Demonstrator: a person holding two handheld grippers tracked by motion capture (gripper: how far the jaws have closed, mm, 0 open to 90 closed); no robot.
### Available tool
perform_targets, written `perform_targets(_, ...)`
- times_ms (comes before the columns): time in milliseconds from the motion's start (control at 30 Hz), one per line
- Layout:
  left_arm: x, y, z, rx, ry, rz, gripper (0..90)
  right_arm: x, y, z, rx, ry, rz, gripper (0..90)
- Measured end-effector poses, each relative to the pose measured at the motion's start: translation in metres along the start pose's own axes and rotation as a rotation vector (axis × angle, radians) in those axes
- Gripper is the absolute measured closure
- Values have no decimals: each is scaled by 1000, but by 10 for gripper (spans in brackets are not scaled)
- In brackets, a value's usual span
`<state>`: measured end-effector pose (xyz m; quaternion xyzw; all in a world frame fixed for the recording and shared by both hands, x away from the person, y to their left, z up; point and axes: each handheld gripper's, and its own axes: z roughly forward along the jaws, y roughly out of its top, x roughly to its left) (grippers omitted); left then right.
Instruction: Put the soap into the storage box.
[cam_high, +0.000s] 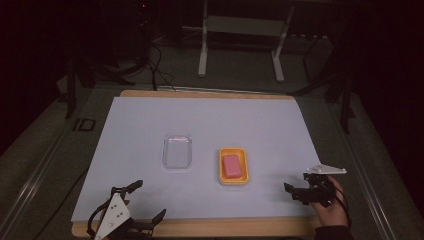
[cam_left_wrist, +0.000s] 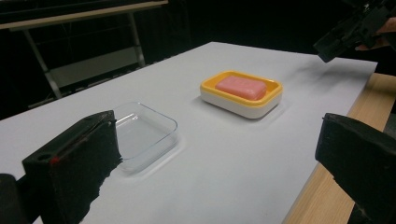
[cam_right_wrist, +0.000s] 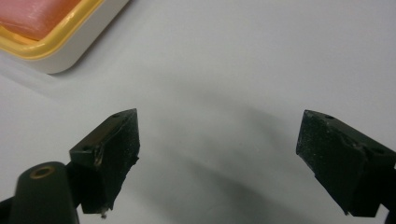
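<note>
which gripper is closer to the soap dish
Right. The right gripper hovers open just off the soap dish's near right corner, the dish's edge showing in its own view. The left gripper sits open farther off, at the near left table edge.

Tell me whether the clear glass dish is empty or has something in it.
Empty. The clear dish shows only the white table cover through its bottom; the pink soap sits in the yellow tray beside it.

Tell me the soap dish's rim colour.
Yellow-orange rim on the soap dish, over a white base; clearest in the left gripper view.
</note>
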<state>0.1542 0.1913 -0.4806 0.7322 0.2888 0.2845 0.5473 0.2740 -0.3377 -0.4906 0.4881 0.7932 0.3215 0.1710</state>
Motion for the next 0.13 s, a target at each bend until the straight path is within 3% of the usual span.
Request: perform_targets(133,0,0,0,0,0,2,3,1,1,0,-7,6,-4,132)
